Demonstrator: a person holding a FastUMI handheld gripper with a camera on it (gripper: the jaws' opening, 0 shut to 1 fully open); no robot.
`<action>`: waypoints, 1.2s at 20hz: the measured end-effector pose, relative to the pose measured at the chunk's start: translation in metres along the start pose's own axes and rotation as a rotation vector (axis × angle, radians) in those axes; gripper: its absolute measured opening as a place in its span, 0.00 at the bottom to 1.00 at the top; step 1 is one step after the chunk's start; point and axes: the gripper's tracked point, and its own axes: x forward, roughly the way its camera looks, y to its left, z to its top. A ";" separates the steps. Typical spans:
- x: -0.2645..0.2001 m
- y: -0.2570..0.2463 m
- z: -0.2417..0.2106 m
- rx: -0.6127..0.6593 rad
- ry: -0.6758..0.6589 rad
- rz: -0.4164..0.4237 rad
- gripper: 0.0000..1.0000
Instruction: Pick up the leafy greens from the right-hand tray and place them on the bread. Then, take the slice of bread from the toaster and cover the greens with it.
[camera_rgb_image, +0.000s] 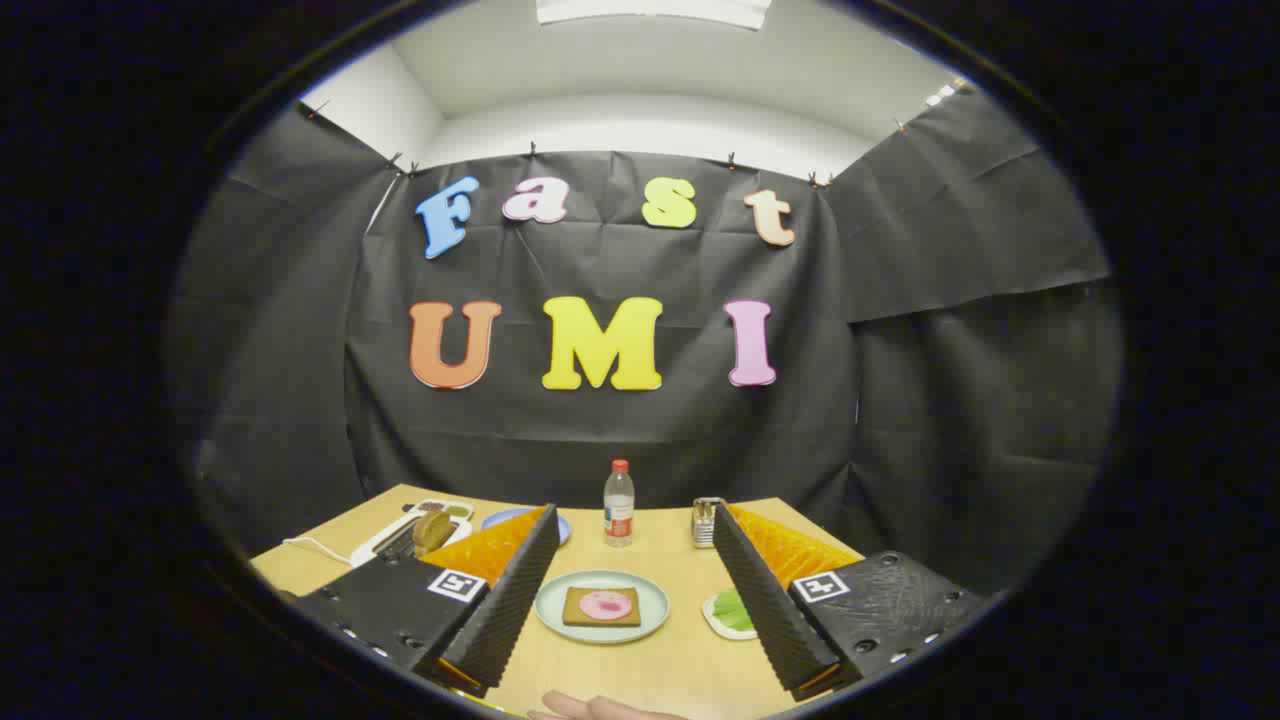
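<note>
Gripper view: table, wide look.
Gripper: fingers spread wide, holding nothing.
Greens: on small tray, by right finger.
Bread: on plate btwn fingers.
Feel: prob light, soft, floppy.
Grab: leaf middle, gently.

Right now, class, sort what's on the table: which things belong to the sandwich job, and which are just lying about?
For the job:
- leafy greens on the small tray
- bread on the plate
- toaster with a slice
- hand-held gripper, fingers open

Lying about:
- water bottle
- blue plate
- small metal container
</note>
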 end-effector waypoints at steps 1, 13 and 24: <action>-0.001 0.001 0.002 0.002 -0.002 0.001 0.95; -0.006 -0.004 0.003 0.002 -0.009 0.003 0.95; 0.015 -0.020 -0.021 0.004 0.062 0.028 0.95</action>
